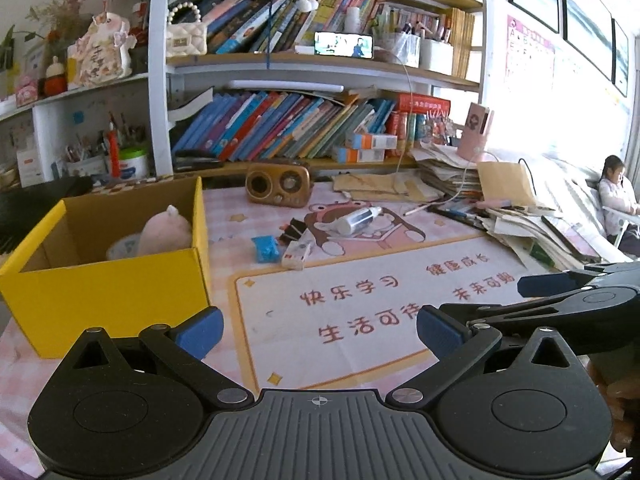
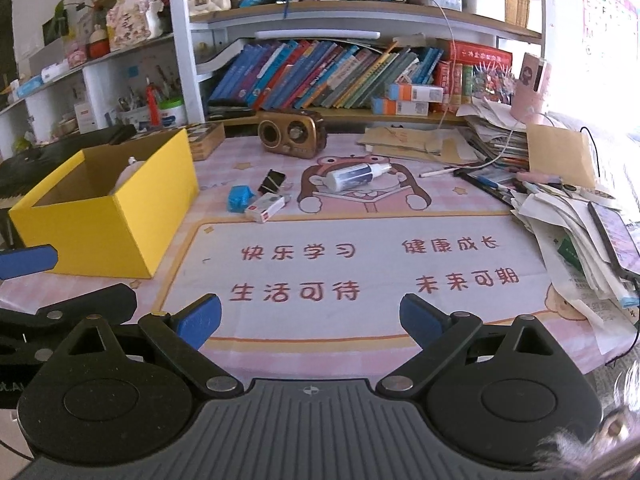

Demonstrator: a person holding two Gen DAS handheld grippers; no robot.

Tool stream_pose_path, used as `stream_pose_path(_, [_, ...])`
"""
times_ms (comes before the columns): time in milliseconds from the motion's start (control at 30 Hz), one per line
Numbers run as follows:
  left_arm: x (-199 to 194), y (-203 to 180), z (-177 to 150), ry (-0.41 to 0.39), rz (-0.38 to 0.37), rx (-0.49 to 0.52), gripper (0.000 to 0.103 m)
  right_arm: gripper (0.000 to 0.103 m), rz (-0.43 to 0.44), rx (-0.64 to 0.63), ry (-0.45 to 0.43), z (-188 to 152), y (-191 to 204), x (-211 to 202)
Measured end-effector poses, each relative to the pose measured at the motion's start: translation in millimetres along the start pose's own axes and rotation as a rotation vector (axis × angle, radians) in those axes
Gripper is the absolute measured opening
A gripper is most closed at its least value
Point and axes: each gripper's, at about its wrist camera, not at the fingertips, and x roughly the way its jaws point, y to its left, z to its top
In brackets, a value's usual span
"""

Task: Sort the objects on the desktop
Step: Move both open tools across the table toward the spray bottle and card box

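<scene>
Spray bottle lies well ahead of the right claw — jaws apart.

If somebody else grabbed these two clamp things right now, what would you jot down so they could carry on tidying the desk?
Left hand-held gripper: open, empty, above the mat.
Right hand-held gripper: open, empty.
Yellow cardboard box at the left already holds a pink plush toy.
Left on the pink desk mat: blue crumpled packet, black binder clip, small white carton with red print, white spray bottle lying on its side.
A likely next pick is the packet, nearest the box.
</scene>
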Motion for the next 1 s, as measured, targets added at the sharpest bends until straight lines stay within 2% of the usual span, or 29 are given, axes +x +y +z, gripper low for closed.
stream_pose_path(700, [89.2, -33.6, 28.6, 0.1, 0.057, -0.072, 0.103, 0.096, 0.053, -0.045, 0.089, 45.4, -70.7, 77.5])
stream_pose_path(1000, [120.6, -32.5, 45.3, 0.093, 0.157, -0.139, 0.103, 0.096, 0.112, -0.024, 0.095, 69.0, -99.6, 112.5])
